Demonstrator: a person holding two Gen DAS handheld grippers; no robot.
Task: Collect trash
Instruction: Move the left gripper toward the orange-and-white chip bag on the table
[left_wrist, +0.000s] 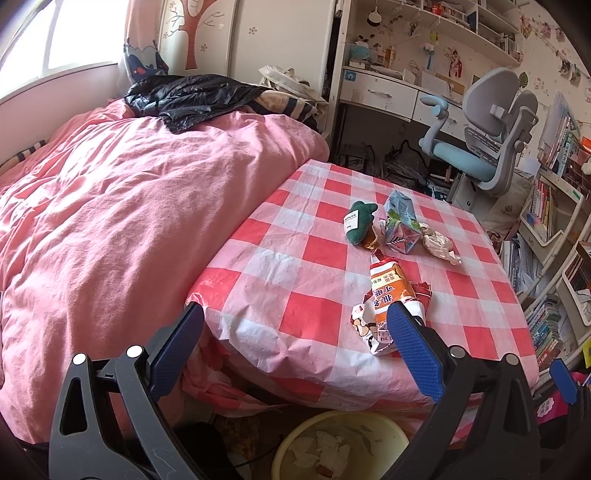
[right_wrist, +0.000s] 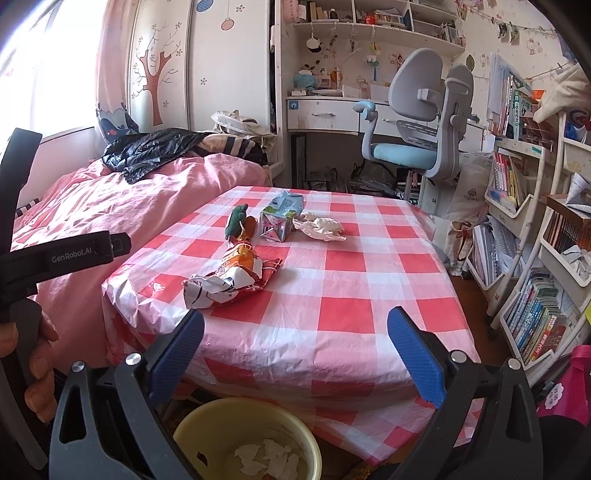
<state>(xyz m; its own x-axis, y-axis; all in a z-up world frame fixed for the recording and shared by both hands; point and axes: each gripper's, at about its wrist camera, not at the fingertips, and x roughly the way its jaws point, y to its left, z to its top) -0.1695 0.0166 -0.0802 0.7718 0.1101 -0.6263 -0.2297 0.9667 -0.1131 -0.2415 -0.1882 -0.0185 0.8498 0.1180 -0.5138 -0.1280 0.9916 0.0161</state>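
Right wrist: both tools spread wide, level, near table edge.

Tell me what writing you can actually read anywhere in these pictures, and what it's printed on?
"GenRobot.AI": on the black strap of the left gripper, seen in the right wrist view.
Chinese characters on the orange snack wrapper: large but upside down, not surely readable.
White label on the green plush toy: too small.
Book spines on the bookshelf: blurred.
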